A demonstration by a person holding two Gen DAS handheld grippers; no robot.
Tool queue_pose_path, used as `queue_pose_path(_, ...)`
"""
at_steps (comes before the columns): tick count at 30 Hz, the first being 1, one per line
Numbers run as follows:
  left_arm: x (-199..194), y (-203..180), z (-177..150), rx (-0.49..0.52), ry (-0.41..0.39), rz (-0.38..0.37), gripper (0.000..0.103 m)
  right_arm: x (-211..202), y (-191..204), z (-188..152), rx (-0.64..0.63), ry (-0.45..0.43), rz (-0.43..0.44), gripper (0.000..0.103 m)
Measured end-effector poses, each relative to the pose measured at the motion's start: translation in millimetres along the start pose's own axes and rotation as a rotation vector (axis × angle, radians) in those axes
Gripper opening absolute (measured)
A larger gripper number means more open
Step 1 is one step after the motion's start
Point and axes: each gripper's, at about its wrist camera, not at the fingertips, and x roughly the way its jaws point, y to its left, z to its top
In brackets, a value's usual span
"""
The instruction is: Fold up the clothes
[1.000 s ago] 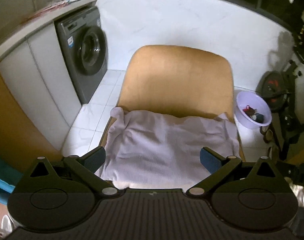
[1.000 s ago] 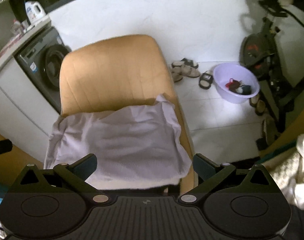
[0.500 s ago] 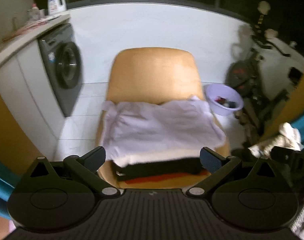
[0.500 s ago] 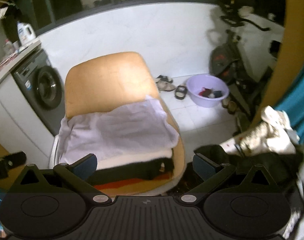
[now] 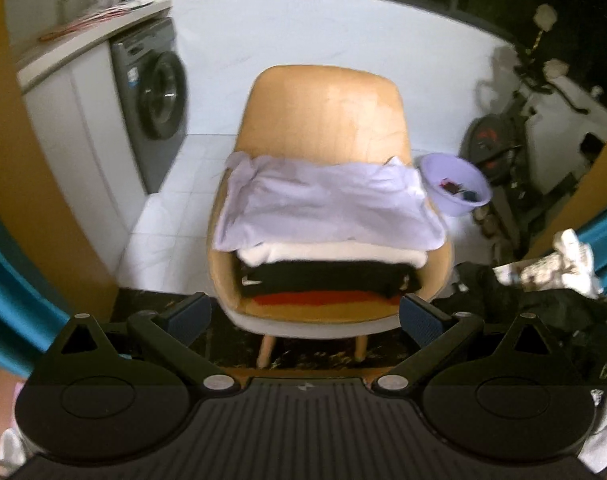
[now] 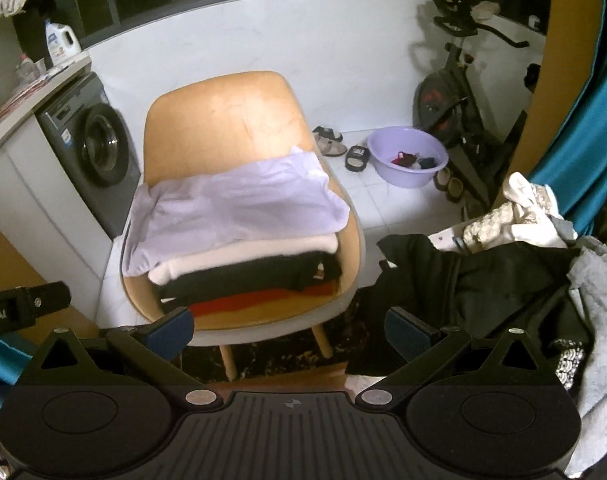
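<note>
Beyond both spread, empty grippers, the lilac garment point(image 5: 327, 204) tops the chair's point(image 5: 323, 108) seemingly folded stack.

Left wrist cam: looks forward and down past own fingers, square-on to tan chair point(image 5: 323, 120), near. Right wrist cam: same height, offset right, chair point(image 6: 223, 120) left of centre. Shared: chair, washing machine point(image 5: 151, 96) point(image 6: 91, 144), purple basin point(image 5: 455, 188) point(image 6: 407, 160), exercise bike point(image 6: 455, 92).
</note>
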Motion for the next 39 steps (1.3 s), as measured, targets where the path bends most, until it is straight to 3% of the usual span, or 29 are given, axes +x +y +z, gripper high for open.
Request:
queue_pose_path(3,-7.3,-11.8,-5.3,0.012,0.003,0.047,0.102,-5.7,-3.5,0.9,-0.015,-0.008,0.007,0.102)
queue_pose_path(7,-17.5,-24.1,-12.4,-0.002,0.006,0.039,0.102,-10.7,-10.1,0.4,-0.048,-0.002,0.022,0.102)
queue_pose_path(17,-28.3,-52.1,-27.8,-0.006,0.05,0.099,0.102,-13.5,-43.0,-0.8,-0.029,0.025,0.053,0.102)
queue_pose_path(30,-35.2,-79.6,-37.2,-0.005,0.068,0.083,0.102,-15.4,-77.2,0.1,-0.018,0.044,0.062,0.102)
queue_pose_path(39,-35.8,-83.1,-39.0,-0.041,0.066,0.062,0.102,-18.5,-78.3,5.2,-0.062,0.029,0.06,0.102)
